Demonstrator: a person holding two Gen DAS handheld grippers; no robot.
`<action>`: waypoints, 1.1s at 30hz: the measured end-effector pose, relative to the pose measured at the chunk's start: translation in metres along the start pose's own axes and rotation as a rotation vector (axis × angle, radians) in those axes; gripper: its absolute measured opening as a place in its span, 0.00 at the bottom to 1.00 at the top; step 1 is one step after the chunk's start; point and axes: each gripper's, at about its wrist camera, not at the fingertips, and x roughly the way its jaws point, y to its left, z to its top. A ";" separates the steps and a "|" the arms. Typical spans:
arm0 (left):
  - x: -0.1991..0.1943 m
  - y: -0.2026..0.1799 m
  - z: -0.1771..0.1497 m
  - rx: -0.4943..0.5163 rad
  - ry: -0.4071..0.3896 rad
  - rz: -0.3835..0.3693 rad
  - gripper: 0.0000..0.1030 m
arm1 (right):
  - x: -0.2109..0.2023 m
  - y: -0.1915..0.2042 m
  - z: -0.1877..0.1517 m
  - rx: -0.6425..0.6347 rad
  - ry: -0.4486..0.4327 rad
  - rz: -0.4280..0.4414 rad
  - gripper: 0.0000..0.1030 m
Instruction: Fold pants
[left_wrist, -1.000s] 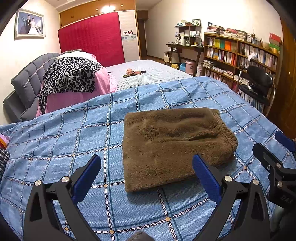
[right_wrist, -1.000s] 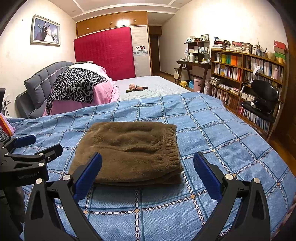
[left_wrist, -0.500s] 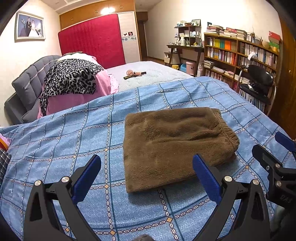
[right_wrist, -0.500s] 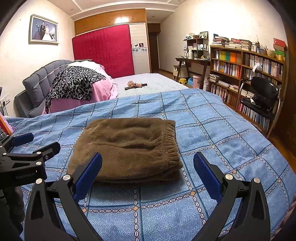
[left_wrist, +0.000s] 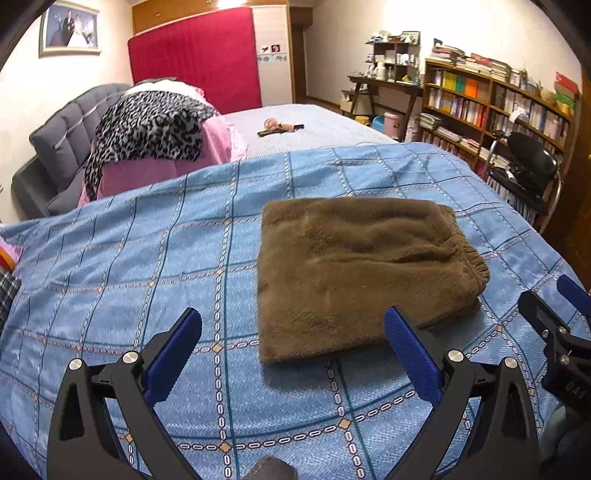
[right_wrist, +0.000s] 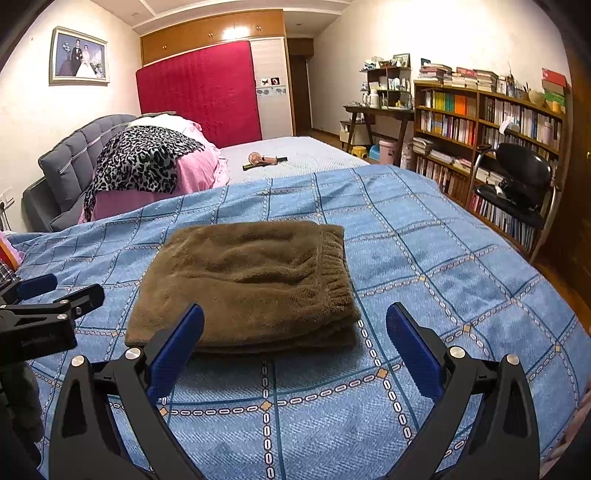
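Observation:
The brown fleece pants (left_wrist: 354, 273) lie folded in a thick rectangle on the blue checked bedspread (left_wrist: 147, 266), elastic waistband to the right. In the right wrist view the pants (right_wrist: 251, 284) show stacked layers at their near edge. My left gripper (left_wrist: 293, 339) is open and empty, held above the bedspread just in front of the pants' near left corner. My right gripper (right_wrist: 295, 332) is open and empty, in front of the pants' near edge. Each gripper shows at the edge of the other's view: the right one (left_wrist: 554, 317), the left one (right_wrist: 55, 295).
A pink quilt with a leopard-print cloth (left_wrist: 147, 129) is piled at the grey headboard. Small items (left_wrist: 280, 127) lie on the far mattress. A bookshelf (right_wrist: 491, 122) and a black chair (right_wrist: 517, 184) stand beside the bed on the right.
Both grippers have drifted slightly back and to the left of the pants, staying open. The folded pants have not moved on the bed.

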 end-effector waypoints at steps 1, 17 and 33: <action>0.001 0.002 -0.002 -0.003 0.005 0.006 0.95 | 0.001 -0.002 -0.002 0.009 0.010 0.001 0.97; 0.030 0.080 -0.059 -0.120 0.146 0.123 0.95 | 0.056 0.008 -0.069 0.005 0.232 -0.050 0.97; 0.056 0.175 -0.122 -0.260 0.276 0.265 0.95 | 0.095 0.014 -0.122 -0.074 0.301 -0.140 0.98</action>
